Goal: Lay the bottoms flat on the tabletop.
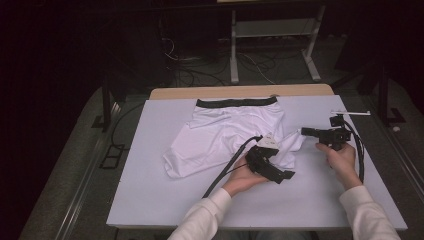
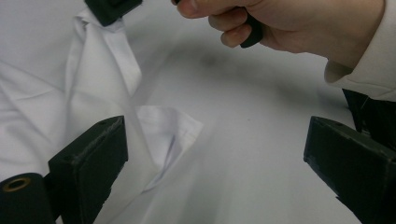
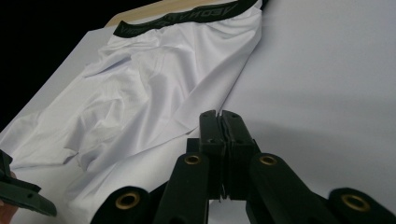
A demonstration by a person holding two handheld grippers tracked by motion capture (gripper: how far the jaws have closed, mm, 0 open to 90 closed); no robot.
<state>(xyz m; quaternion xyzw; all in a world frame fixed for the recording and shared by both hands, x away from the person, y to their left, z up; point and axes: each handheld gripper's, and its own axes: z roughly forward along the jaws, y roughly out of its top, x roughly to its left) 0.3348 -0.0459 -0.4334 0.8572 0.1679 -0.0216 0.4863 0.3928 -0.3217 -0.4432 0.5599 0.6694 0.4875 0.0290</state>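
Toward the far edge of the counter (image 1: 150, 190), white boxer shorts (image 1: 220, 135) lie flat, the black elastic waistband (image 1: 236, 102) along that edge and the legs toward the near edge. The high view shows both hands; the left gripper (image 1: 287, 175) hovers over the near right leg hem, its jaws spread with nothing between them. The left gripper view shows the folded hem corner (image 2: 170, 135) of smooth, thin fabric beside the matte white counter. The right gripper (image 3: 218, 116) has its jaws pressed together, pinching the fabric edge. The right gripper view reveals lettering on the waistband, too blurred to read.
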